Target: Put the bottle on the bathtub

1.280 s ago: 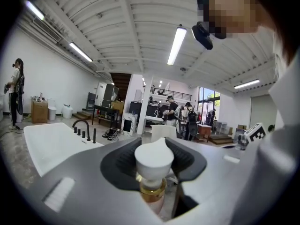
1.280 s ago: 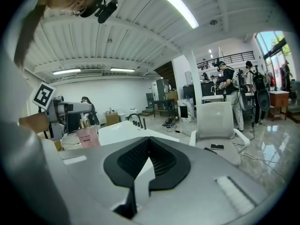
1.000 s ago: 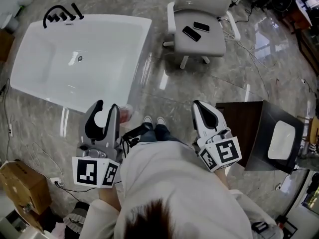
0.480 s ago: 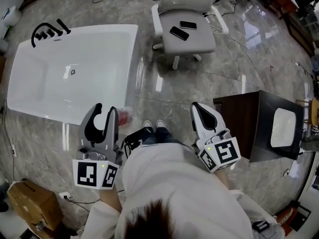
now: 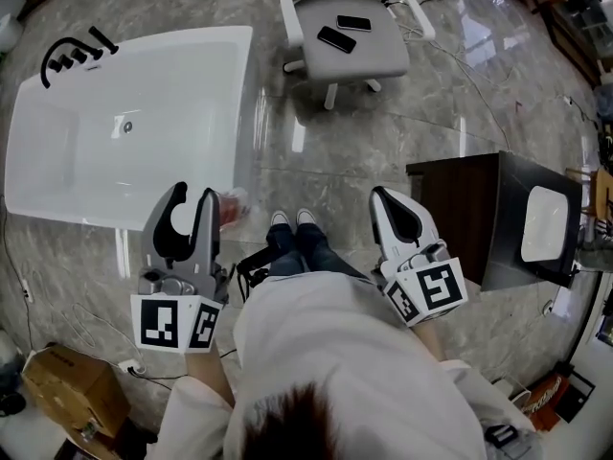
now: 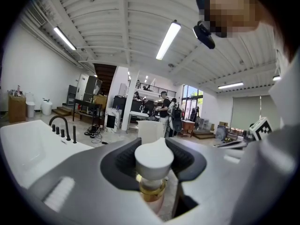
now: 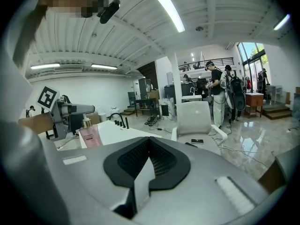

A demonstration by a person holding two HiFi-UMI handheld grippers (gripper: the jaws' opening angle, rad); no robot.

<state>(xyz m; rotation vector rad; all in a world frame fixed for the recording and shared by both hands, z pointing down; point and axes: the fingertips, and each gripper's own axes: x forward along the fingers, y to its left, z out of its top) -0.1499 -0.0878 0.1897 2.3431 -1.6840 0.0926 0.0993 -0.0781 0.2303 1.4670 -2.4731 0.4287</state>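
head view: the left gripper [image 5: 192, 205] is closed on the pump head of a pink bottle [image 5: 230, 205]. the bottle's body shows just off the near corner of the bathtub [image 5: 243, 75], over the floor rather than over the rim. the bathtub lies ahead and to the left of this gripper, with its faucet [image 5: 70, 53] at the far end. the right gripper [image 5: 387, 203] is well apart from the bathtub, on the side away from it, so the left hand is the nearer one for the placement.

left gripper view: both jaws press on the bottle's white cap, with the gold collar just below them. the bathtub rim runs past on the left. the bottle's body and base are cut off below the jaws, so its clearance above the rim cannot be read here.

right gripper view: the jaws are together with nothing between them. the bottle hangs roughly upright from the left gripper, in front of the bathtub.

judgement: the coming move turns on carrying the upright bottle sideways over the near rim. no view shows whether the base is above rim level.
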